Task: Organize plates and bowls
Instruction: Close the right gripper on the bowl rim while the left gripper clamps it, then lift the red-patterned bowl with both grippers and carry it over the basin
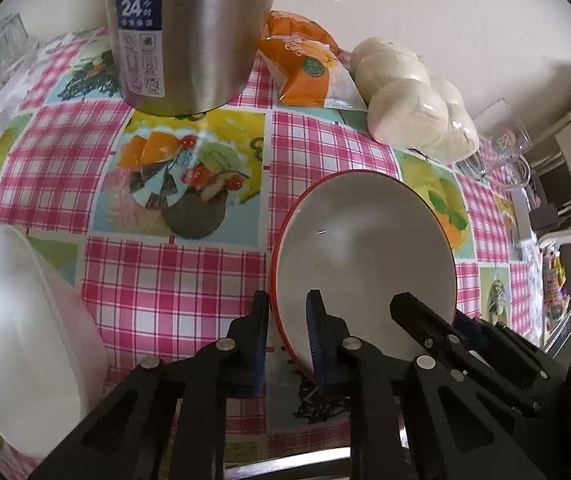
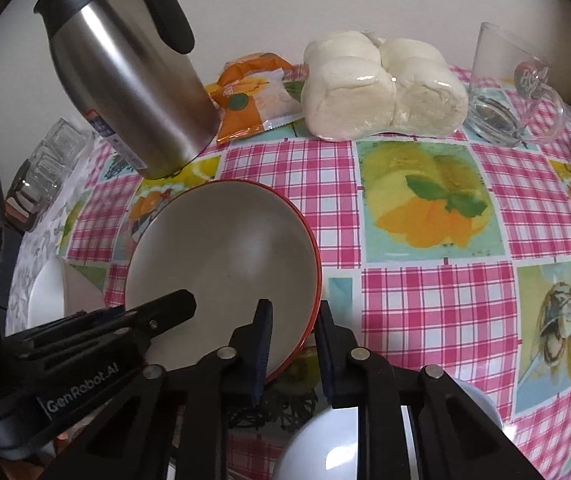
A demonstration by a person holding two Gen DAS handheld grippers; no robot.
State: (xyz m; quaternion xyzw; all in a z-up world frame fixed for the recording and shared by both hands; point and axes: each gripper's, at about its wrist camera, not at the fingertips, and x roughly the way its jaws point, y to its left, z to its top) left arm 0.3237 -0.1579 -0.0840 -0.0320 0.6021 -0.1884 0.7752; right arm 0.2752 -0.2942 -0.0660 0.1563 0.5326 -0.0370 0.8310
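A red-rimmed bowl with a grey-white inside [image 1: 365, 248] [image 2: 225, 264] is held tilted above the checked tablecloth. My left gripper [image 1: 287, 320] straddles its left rim, one finger outside and one inside. My right gripper [image 2: 295, 328] straddles its right rim the same way. Both grippers pinch the rim. A white bowl [image 1: 17, 332] sits at the left, seen also as a white edge in the right wrist view [image 2: 47, 292]. A grey rounded dish [image 2: 337, 440] lies below my right gripper.
A steel thermos jug [image 1: 181, 36] [image 2: 125, 92] stands at the back. An orange snack packet [image 1: 305, 68] [image 2: 249, 96], wrapped white buns [image 1: 409, 100] [image 2: 381, 88] and a glass mug [image 1: 501, 144] [image 2: 513, 88] lie along the wall. Glass tumblers [image 2: 49, 160] stand far left.
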